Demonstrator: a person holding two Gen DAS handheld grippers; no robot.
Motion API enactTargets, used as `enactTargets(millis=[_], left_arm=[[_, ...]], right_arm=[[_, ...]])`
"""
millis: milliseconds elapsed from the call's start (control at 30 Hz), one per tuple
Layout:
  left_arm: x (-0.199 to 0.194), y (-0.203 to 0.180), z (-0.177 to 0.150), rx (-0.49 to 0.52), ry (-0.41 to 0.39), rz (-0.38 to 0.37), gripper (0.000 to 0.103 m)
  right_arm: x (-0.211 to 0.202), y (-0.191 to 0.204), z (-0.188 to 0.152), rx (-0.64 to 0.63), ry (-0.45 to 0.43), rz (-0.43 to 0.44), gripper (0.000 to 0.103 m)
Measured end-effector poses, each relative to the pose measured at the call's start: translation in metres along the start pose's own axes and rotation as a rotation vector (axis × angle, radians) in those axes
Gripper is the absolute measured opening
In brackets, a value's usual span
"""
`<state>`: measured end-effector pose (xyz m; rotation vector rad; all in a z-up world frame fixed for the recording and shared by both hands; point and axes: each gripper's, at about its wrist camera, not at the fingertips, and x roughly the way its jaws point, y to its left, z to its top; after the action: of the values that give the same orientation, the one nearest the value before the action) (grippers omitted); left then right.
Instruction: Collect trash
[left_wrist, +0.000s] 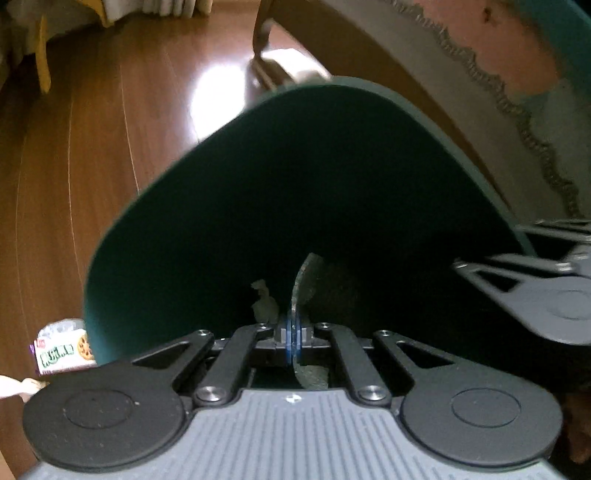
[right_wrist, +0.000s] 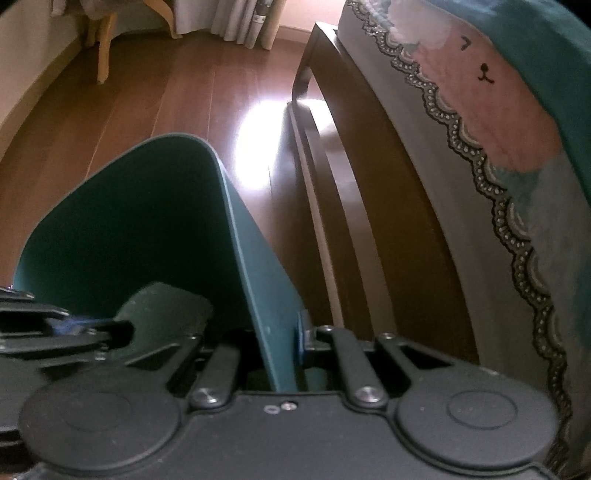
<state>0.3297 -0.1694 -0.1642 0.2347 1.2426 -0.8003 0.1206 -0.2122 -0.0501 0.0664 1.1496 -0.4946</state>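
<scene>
A dark green bin with smooth, thin plastic walls and a rounded rim fills the centre of the left wrist view, its inside deep in shadow. The left gripper is closed tight on a flat, dark, rough-textured scrap with a curved edge, held on edge over the bin's mouth; a small pale crumpled scrap shows just left of it inside the bin. In the right wrist view the right gripper is pinched narrow on the bin's thin right-hand wall, one finger inside and one outside, while the left gripper and its dark scrap enter from the lower left of the frame. At the lower left of the left wrist view a cookie packet printed with a chocolate-chip biscuit lies on the floor, partly hidden behind the bin's wall, with something pale just below it that cannot be made out. The glossy brown wooden floor carries a bright patch of reflected light. Crowding the right of both views, a dark wooden bed frame runs close beside the bin, topped by a grey sheet and a teal and pink blanket edged with scalloped dotted trim. Pale wooden furniture legs and curtains stand at the upper left
</scene>
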Motion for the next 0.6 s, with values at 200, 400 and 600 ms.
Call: enactTargets(millis=[200,400,600], left_arm=[[0.013,0.000,0.001,0.012,0.016,0.003,0.003],[0.002,0.005,-0.001,0.007,-0.008,-0.043,0.039],[-0.024,-0.002,-0.009,0.052,-0.089,-0.034,0.068]], right_arm=[[0.002,-0.002,-0.001,-0.003,0.002,0.015,0.007],[0.004,-0.006,-0.002,-0.006,0.000,0.025,0.008],[0.007,-0.010,-0.003,0.002,0.001,0.030,0.008]])
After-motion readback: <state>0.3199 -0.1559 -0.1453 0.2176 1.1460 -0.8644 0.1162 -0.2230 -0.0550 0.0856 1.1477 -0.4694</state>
